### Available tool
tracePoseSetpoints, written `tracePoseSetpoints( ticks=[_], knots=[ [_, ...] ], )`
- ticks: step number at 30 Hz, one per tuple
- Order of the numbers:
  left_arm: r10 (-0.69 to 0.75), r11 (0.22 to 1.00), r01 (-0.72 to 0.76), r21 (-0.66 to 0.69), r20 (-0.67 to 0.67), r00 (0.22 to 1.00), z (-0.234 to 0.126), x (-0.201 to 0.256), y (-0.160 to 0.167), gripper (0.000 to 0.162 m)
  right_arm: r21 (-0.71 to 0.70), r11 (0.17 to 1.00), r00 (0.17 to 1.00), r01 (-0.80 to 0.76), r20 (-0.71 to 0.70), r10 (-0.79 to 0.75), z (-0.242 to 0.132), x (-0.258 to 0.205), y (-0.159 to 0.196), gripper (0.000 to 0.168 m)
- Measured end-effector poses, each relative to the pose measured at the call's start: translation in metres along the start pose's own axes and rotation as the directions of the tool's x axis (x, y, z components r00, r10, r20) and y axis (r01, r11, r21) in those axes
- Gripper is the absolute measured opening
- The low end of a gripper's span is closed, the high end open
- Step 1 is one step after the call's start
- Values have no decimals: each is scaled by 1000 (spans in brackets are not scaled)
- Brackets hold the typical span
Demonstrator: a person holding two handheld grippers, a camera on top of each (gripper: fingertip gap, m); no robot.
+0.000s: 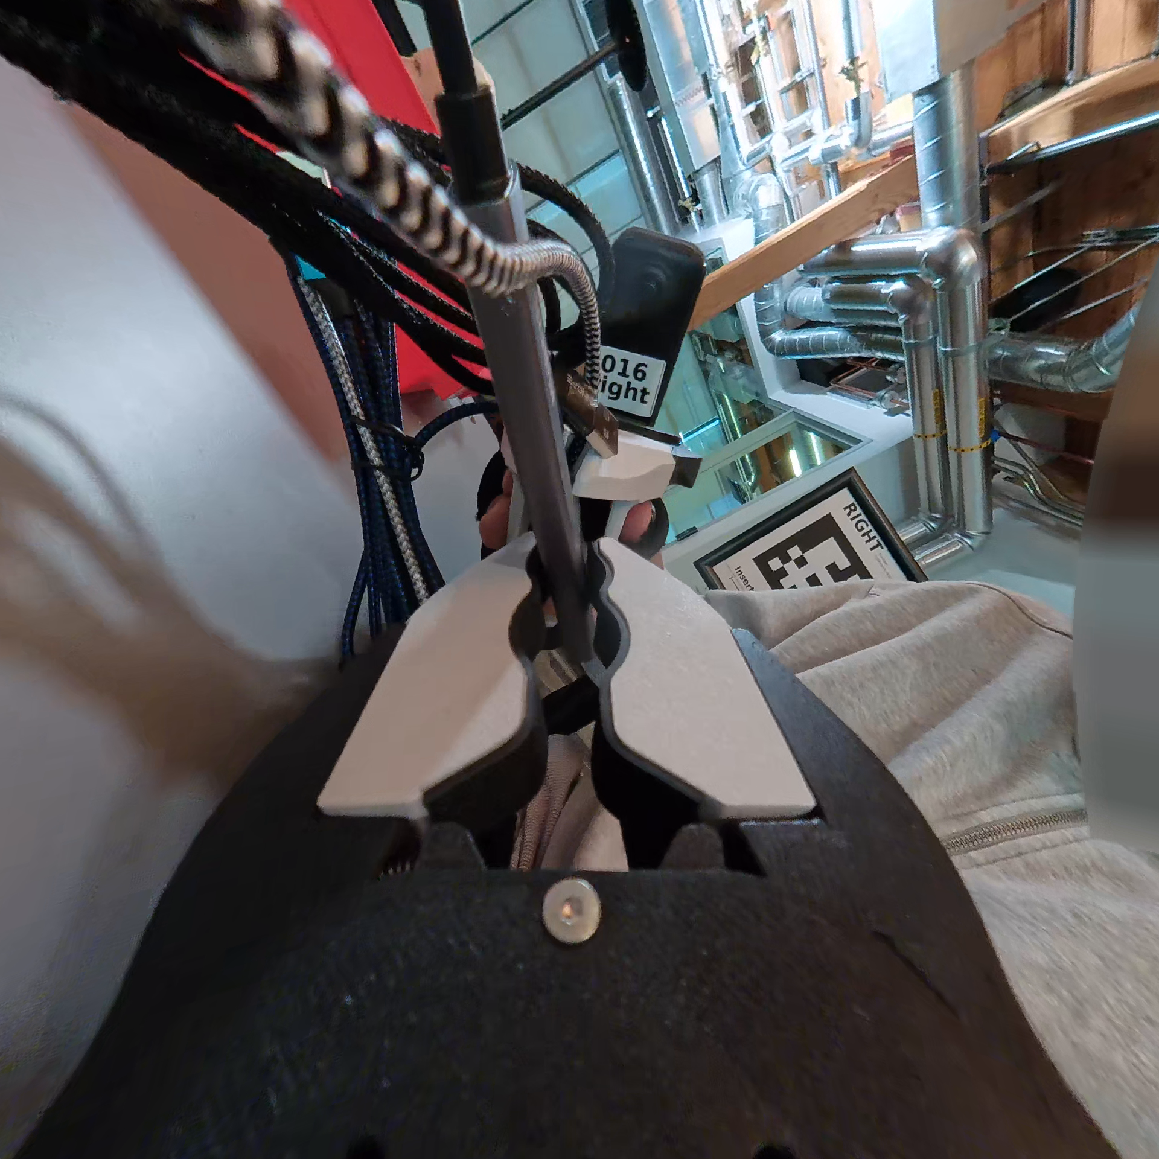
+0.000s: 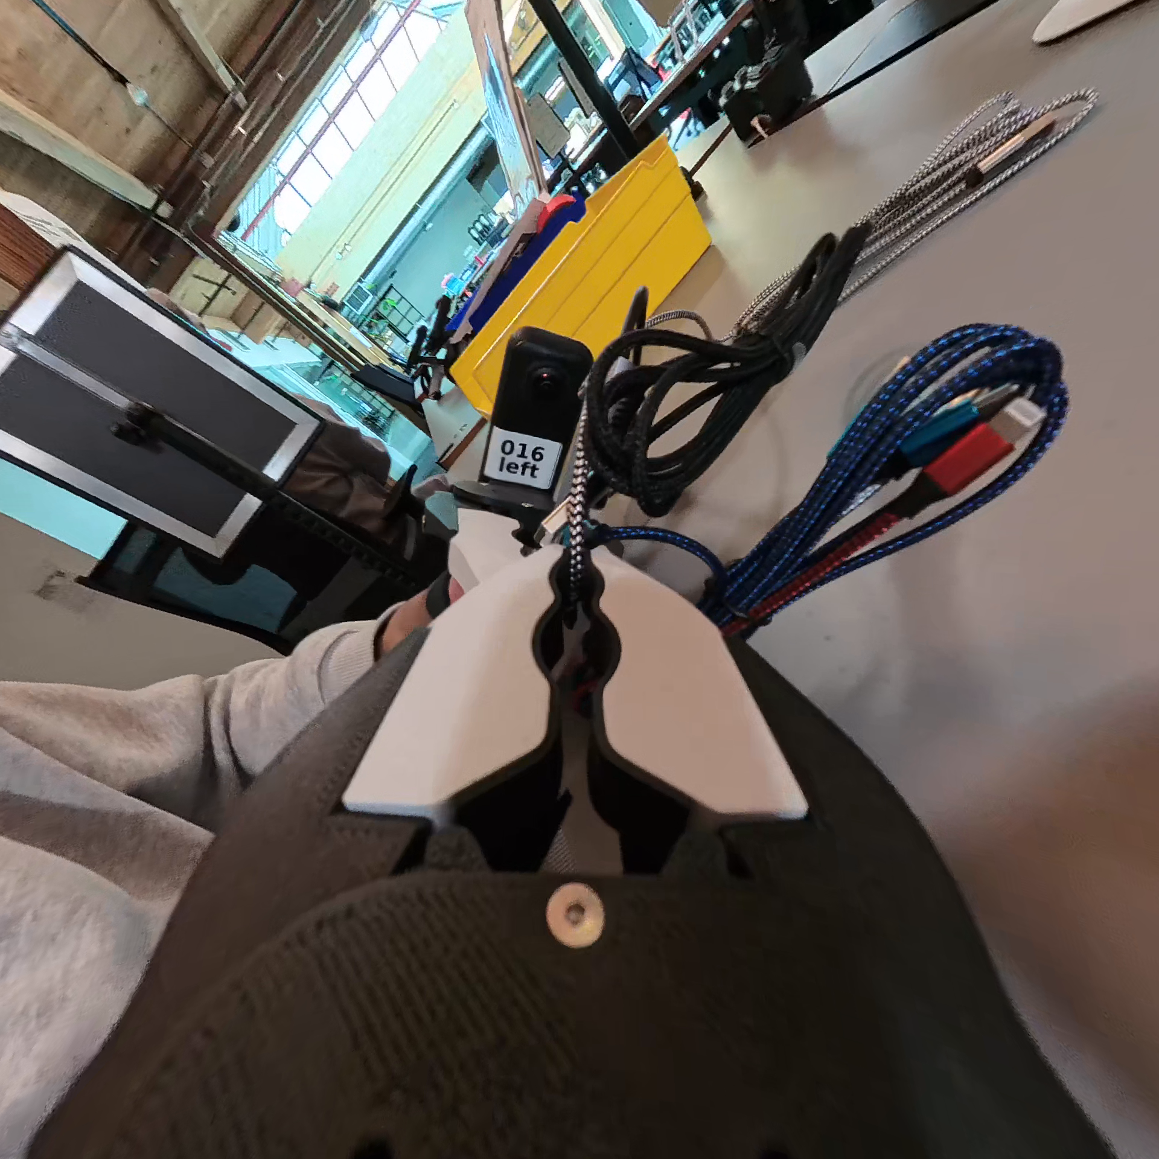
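I see my left gripper [image 1: 564,602] clenched on a grey hub bar [image 1: 533,401] running to the upper centre, and my right gripper [image 2: 578,586] pinching a black-and-white braided cable [image 2: 580,502] at its tips.

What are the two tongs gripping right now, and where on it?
Left tongs clamp a grey adapter bar at its lower end. Right tongs pinch the black-and-white braided cable just behind its plug.

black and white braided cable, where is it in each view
Left wrist view: black-and-white braided cable sweeps from the upper left to centre, ending at the right gripper.
Right wrist view: pinched at centre between the right gripper's fingertips.
Shared landmark: blue braided cable bundle.
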State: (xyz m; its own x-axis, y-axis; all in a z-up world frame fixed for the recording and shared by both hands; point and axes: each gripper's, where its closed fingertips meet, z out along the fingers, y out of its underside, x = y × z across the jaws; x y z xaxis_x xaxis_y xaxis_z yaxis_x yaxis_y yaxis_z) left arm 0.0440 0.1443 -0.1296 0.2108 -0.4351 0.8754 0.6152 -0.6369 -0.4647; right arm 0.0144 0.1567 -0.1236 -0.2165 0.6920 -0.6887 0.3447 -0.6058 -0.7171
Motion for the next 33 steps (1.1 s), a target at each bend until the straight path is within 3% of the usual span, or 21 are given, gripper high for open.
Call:
tracePoseSetpoints(
  ticks=[13,18,19,21,22,25,27,30,33],
  knots=[
    [-27,999,29,35,-35,999,6,4,-1,12,71,987,990,-142,24,141,-5,1,-5,1],
    [-26,991,31,132,-39,999,3,9,-7,11,106,986,992,-125,17,124,-3,-2,-10,3],
    [-22,988,27,155,-31,999,0,9,-9,11,197,971,990,-135,1,138,-12,4,-23,2],
    [-71,927,83,366,-46,996,-40,3,-32,9,441,881,977,-172,-38,209,-71,37,-71,2],
    [-85,888,97,449,-47,995,-59,2,-42,9,472,870,977,-143,-72,199,-93,46,-82,2],
    [4,946,-27,324,73,997,-40,2,-36,10,298,955,992,-4,-121,42,-59,18,-59,2],
    [41,963,-56,264,59,997,-28,6,-32,10,201,973,983,117,-159,-86,-35,4,-47,2],
    [63,989,-75,131,99,993,-22,1,-15,10,196,964,977,180,-152,-152,-32,-3,-50,2],
    [63,996,-66,58,55,996,-13,9,-1,16,243,947,970,211,-170,-173,-42,1,-60,2]
  ],
)
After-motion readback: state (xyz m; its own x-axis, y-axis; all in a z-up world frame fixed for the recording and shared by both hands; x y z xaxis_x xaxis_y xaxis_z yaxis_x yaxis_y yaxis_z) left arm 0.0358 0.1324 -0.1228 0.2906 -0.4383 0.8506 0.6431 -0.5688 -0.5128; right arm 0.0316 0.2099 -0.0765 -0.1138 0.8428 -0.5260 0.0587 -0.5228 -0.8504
